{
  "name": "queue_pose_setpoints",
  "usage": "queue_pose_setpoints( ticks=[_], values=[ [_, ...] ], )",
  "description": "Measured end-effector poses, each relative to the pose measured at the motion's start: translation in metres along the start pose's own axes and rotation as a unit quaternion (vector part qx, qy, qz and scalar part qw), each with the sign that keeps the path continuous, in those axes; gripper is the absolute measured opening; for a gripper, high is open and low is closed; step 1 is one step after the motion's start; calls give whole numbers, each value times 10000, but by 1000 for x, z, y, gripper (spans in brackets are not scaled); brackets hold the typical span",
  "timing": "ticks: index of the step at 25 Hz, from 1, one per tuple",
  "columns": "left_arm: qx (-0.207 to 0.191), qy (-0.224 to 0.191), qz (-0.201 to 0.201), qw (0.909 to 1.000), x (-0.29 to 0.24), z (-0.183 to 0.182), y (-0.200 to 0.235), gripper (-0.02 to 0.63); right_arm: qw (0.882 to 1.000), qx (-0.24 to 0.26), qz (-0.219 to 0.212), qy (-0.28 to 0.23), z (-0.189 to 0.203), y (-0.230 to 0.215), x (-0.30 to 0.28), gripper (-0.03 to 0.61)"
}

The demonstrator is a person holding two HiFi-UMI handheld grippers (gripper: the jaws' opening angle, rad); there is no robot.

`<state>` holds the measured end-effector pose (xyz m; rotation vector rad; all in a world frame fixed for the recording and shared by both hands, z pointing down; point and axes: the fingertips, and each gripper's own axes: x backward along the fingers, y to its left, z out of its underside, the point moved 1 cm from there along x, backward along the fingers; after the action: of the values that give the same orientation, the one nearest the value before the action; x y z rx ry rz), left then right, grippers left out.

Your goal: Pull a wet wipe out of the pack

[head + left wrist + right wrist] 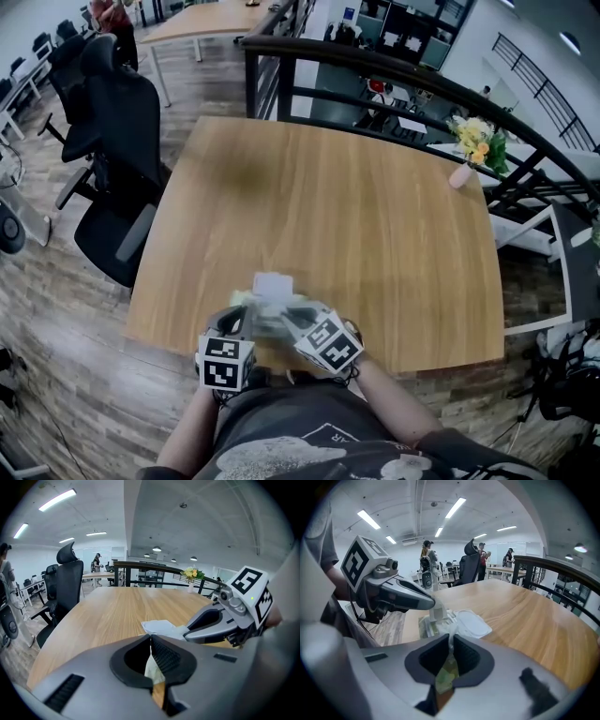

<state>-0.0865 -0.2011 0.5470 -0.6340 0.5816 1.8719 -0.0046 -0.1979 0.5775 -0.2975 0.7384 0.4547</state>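
The wet wipe pack (pixel 255 302) lies at the near edge of the wooden table (pixel 337 206), its white lid (pixel 274 283) flipped open toward the far side. My left gripper (pixel 242 317) is shut on the pack's near left edge; a pale bit of the pack (pixel 153 667) shows between its jaws. My right gripper (pixel 289 317) comes in from the right. In the right gripper view it (pixel 451 643) is shut on a thin white wet wipe (pixel 451 632) that stands up from the pack (pixel 427 626), beside the lid (pixel 473 623) and my left gripper (pixel 435 604).
A black office chair (pixel 117 141) stands left of the table. A dark railing (pixel 375 70) runs behind it, and a pink vase of flowers (pixel 472 150) stands at the far right corner. The table's front edge (pixel 422 361) is just below the pack. People stand far off (pixel 427 555).
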Motion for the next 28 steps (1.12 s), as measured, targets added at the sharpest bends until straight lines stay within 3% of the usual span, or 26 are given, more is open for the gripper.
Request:
queue_pose_setpoints(
  ticks=[28],
  values=[
    [-56,-5,-6,10000,-3,-1,2,18,9993,-160,322,43,16,-22,25,43]
  ],
)
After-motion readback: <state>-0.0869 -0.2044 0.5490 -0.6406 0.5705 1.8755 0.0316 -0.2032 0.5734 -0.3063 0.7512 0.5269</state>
